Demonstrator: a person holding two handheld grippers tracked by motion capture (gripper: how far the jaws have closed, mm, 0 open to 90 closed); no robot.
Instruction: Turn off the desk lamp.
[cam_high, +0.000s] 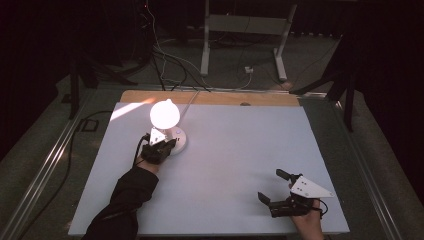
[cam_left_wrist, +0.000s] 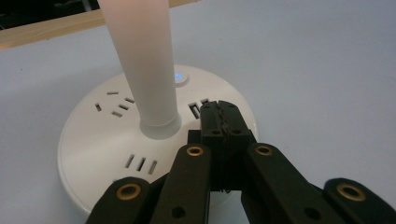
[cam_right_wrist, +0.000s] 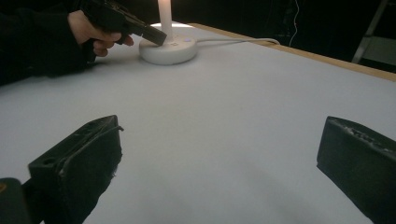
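A white lamp stands at the back left of the table, its globe (cam_high: 165, 114) lit bright above a round white base (cam_high: 181, 142). The base (cam_left_wrist: 102, 135) carries socket slots, a stem (cam_left_wrist: 142, 60) and a small button (cam_left_wrist: 178, 77) glowing blue. My left gripper (cam_high: 169, 145) is shut with nothing between its jaws, and its tips (cam_left_wrist: 223, 116) rest on the top of the base beside the stem. My right gripper (cam_high: 272, 186) lies near the front right edge, open and empty. The right gripper view looks between its own wide jaws (cam_right_wrist: 219, 158) to the base (cam_right_wrist: 168, 49) and the left gripper (cam_right_wrist: 140, 30).
The table (cam_high: 235, 165) has a pale grey top with a wooden strip (cam_high: 220, 98) along its far edge. The lamp's white cable (cam_right_wrist: 233, 41) runs off the back. Behind the table stand a white frame (cam_high: 245, 30), dark stands and loose floor cables.
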